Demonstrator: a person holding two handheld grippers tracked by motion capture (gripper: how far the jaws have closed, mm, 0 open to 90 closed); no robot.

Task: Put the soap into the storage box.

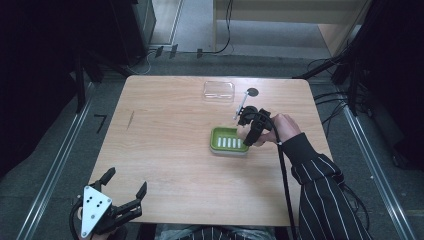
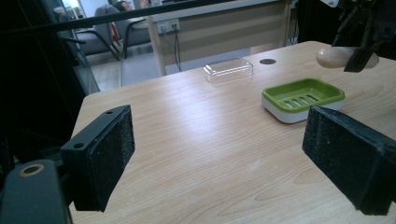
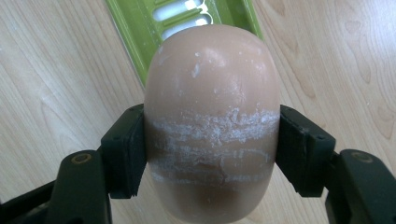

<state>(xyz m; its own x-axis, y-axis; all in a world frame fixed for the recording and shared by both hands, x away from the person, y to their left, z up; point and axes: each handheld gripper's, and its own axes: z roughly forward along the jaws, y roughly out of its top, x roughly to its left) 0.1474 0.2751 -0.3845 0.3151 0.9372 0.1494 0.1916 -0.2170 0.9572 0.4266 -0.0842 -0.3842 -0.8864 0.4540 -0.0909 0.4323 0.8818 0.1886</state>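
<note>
A beige oval bar of soap (image 3: 212, 112) with white scuff marks is clamped between the two black jaws of my right gripper (image 3: 211, 149). That gripper (image 1: 252, 129) hovers over the right end of a green soap dish (image 1: 227, 140) with white drain slots, right of the table's middle. From the left gripper view the soap (image 2: 337, 57) hangs above and beyond the dish (image 2: 302, 96). My left gripper (image 1: 125, 189) rests at the table's near left corner, jaws spread wide and empty (image 2: 233, 158).
A clear plastic lid (image 1: 219, 91) lies at the far side of the wooden table (image 1: 165, 150), with a dark round hole (image 1: 252, 92) to its right. A black cable trails from the right gripper along a striped sleeve (image 1: 320, 190). Chairs and desks stand beyond.
</note>
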